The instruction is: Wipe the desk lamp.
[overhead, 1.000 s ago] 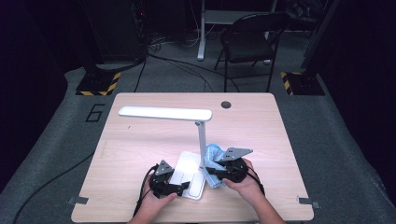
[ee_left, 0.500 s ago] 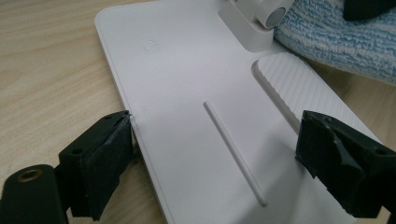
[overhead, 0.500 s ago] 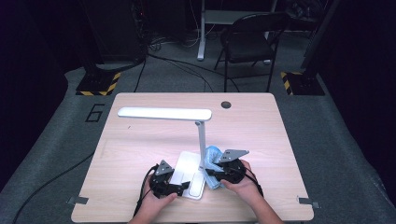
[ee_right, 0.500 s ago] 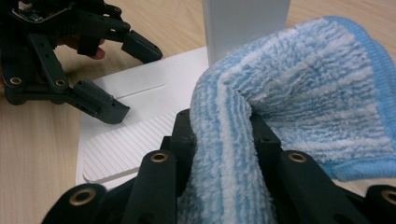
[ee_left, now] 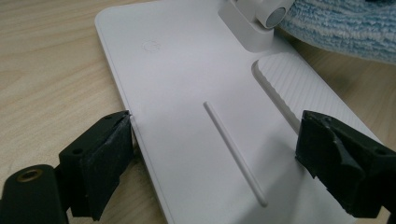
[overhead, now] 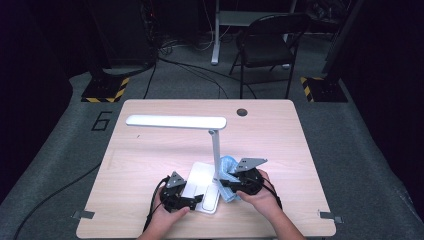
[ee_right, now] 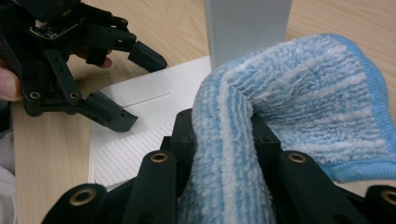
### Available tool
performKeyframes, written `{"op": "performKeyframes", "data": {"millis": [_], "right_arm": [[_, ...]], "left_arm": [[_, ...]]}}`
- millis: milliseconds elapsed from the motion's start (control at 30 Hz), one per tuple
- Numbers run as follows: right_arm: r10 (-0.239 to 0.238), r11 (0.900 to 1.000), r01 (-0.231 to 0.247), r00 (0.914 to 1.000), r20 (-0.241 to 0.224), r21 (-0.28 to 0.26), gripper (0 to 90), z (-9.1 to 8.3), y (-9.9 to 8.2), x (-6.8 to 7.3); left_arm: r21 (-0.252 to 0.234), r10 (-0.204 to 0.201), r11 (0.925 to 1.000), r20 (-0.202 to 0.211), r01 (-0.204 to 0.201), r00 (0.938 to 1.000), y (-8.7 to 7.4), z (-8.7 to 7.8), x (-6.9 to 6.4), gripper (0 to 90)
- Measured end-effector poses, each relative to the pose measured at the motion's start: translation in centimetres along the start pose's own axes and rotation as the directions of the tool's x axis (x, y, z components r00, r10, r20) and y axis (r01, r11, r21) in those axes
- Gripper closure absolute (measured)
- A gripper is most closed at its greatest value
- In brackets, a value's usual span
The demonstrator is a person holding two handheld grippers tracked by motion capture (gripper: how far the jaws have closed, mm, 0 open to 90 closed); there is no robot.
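White flat-based desk lamp [overhead: 202, 185] sits at the lower middle of the high view on the pale wooden table [overhead: 150, 150], its base's long axis running from my edge toward the far edge, its light bar pointing to the frame's left. At lower left, my left gripper [overhead: 192, 201] has its jaws apart, straddling the base's near end [ee_left: 210, 140], I judge to steady it. Right of the post, my right gripper [overhead: 223, 185] is clamped on a fluffy blue-striped microfibre cloth [ee_right: 299, 102], pressed beside the post for wiping.
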State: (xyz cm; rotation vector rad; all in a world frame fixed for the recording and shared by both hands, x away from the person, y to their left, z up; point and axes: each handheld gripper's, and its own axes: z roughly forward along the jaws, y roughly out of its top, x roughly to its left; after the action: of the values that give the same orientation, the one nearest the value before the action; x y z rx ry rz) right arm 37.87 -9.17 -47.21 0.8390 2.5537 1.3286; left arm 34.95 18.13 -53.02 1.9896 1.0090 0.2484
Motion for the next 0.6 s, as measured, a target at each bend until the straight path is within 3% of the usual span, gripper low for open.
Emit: {"op": "performKeyframes", "data": {"millis": [600], "right_arm": [[-0.029,0.9991,0.029,0.9996,-0.005,-0.031,68.7,-1.6,1.9,0.5]], "left_arm": [[0.0,0.001,1.0,0.0,-0.001,1.0,0.0,0.0,0.0,11.2]]}}
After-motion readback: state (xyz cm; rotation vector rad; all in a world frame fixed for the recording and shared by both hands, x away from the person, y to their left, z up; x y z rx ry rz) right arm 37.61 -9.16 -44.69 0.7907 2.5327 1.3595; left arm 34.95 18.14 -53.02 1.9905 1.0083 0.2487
